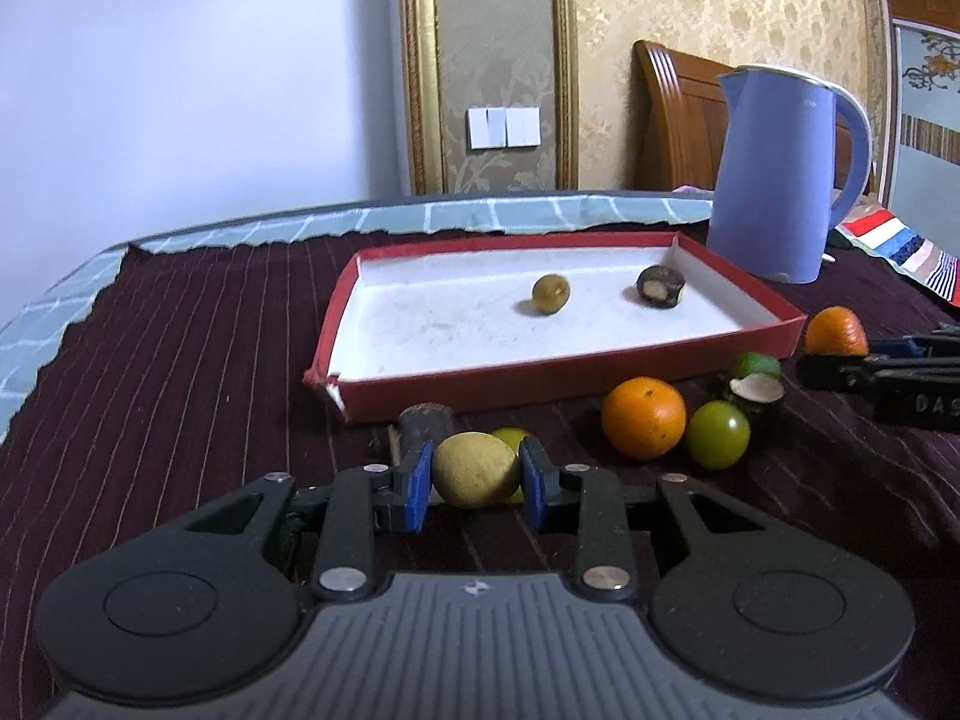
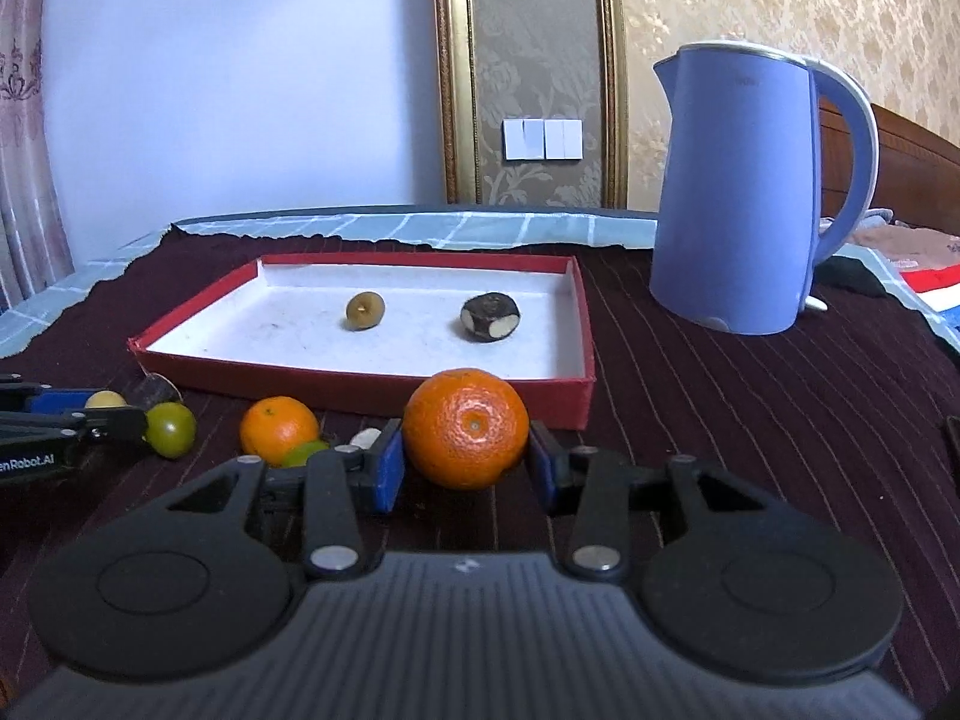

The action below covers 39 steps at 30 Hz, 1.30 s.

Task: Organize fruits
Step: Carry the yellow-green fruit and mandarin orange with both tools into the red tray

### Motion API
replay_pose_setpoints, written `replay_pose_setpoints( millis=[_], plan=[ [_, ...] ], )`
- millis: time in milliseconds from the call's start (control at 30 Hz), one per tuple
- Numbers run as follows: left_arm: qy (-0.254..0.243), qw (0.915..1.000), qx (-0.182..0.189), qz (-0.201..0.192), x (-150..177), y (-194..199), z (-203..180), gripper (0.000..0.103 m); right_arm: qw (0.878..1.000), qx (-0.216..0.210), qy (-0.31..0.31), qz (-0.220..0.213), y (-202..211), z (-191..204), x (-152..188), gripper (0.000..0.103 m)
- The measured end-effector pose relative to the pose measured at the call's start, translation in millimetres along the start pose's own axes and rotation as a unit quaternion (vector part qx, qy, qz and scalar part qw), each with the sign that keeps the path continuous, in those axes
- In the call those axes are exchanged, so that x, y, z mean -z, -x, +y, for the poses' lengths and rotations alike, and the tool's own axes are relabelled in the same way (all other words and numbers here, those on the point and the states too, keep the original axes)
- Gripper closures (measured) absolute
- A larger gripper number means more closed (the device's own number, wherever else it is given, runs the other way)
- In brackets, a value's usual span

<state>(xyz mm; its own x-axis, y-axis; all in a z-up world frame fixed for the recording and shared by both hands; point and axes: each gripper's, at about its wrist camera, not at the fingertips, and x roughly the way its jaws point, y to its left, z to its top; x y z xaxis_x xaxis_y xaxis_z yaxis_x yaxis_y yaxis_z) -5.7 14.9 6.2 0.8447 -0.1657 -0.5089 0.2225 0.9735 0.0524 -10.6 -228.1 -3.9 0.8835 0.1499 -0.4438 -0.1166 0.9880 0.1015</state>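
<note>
A red tray [image 1: 540,375] with a white floor holds a small olive-brown fruit [image 1: 550,294] and a dark peeled one [image 1: 660,285]; the tray also shows in the right wrist view [image 2: 372,387]. My left gripper [image 1: 476,471] is shut on a pale yellow fruit [image 1: 474,468] just in front of the tray. My right gripper [image 2: 467,450] has its blue pads against a large orange [image 2: 467,426] by the tray's near right corner. An orange [image 1: 643,417], green fruits [image 1: 718,433] and a dark cut fruit [image 1: 757,390] lie on the cloth between the grippers.
A blue electric kettle [image 2: 738,192] stands right of the tray on the dark striped cloth [image 2: 750,420]. A dark fruit [image 1: 423,420] and a green one [image 1: 510,437] lie just behind my left gripper. A wall and a wooden headboard are behind the table.
</note>
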Motion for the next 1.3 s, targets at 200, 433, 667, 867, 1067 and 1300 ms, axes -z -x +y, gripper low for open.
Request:
replay_pose_setpoints(
  millis=[200, 433, 667, 867, 1067, 1300],
  plan=[
    [-0.004, 1.0, -0.005, -0.002, -11, -6, -8, 0.073, 1.0, -0.003, -0.007, 0.002, -4, 1, 1, 0.063],
    [-0.005, 0.9999, -0.012, -0.009, -27, -13, -18, 0.073, 1.0, 0.0, -0.012, -0.009, -7, 4, -10, 0.063],
    [-0.006, 0.9996, -0.021, -0.015, -42, -28, -28, 0.073, 1.0, 0.005, -0.013, -0.013, -17, 7, -20, 0.063],
    [-0.013, 0.9996, -0.024, -0.012, -49, -39, -32, 0.073, 1.0, 0.009, -0.01, -0.012, -26, 9, -26, 0.063],
    [-0.022, 0.9994, -0.024, -0.01, -51, -44, -36, 0.073, 1.0, 0.009, -0.006, -0.011, -31, 12, -31, 0.063],
    [-0.023, 0.9993, -0.027, -0.009, -56, -47, -37, 0.073, 1.0, 0.01, -0.005, -0.01, -32, 11, -34, 0.063]
  ],
)
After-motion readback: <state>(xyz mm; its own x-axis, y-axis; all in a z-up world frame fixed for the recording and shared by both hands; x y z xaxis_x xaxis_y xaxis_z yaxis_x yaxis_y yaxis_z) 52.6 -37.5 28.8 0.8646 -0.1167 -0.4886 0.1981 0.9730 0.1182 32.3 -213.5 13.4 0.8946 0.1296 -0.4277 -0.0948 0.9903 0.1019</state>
